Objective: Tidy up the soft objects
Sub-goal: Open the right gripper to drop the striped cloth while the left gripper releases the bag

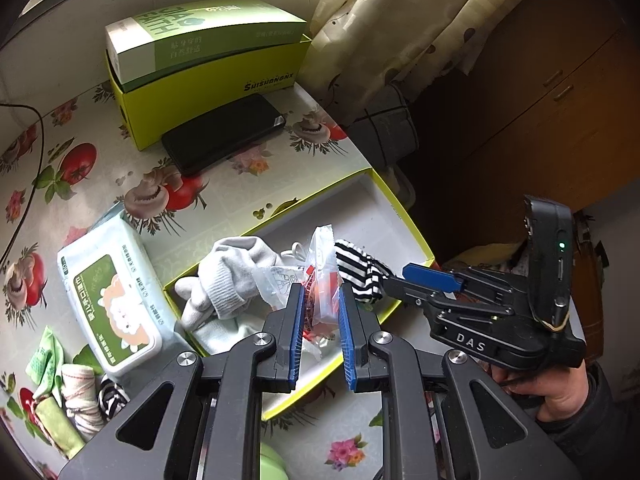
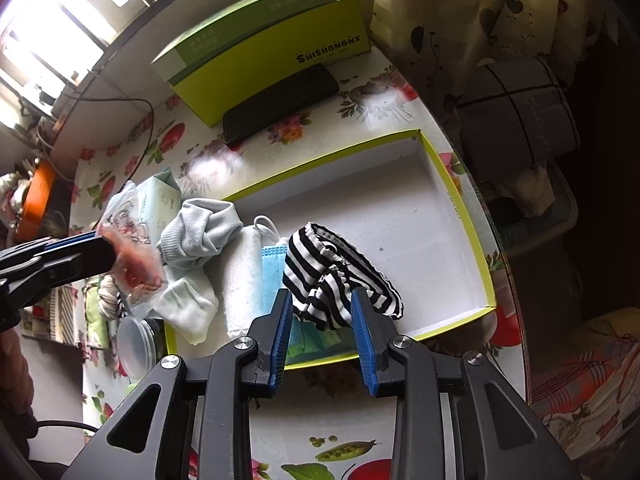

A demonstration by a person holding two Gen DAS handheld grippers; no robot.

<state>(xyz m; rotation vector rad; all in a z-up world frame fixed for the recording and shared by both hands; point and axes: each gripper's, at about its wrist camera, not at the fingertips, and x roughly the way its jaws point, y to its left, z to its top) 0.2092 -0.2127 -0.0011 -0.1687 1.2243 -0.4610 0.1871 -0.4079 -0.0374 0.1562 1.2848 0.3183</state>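
Note:
A shallow yellow-green box lid (image 1: 404, 216) (image 2: 456, 184) lies on the table and holds soft things. My left gripper (image 1: 319, 292) is shut on a clear plastic packet with red contents (image 1: 324, 276), held over the lid; the packet also shows in the right wrist view (image 2: 136, 264). My right gripper (image 2: 320, 298) is shut on a black-and-white striped cloth (image 2: 336, 276) above the lid, also seen in the left wrist view (image 1: 360, 270). Grey socks (image 2: 196, 236) (image 1: 236, 276), a white towel (image 2: 244, 280) and a blue face mask (image 2: 272, 276) lie in the lid.
A green box (image 1: 200, 76) and a black phone (image 1: 224, 132) sit at the back. A wet-wipes pack (image 1: 112, 304) lies left of the lid, with rolled cloths (image 1: 80, 396) near the table's front left. A curtain (image 1: 400, 32) and a grey bundle (image 2: 516, 112) are beyond the right edge.

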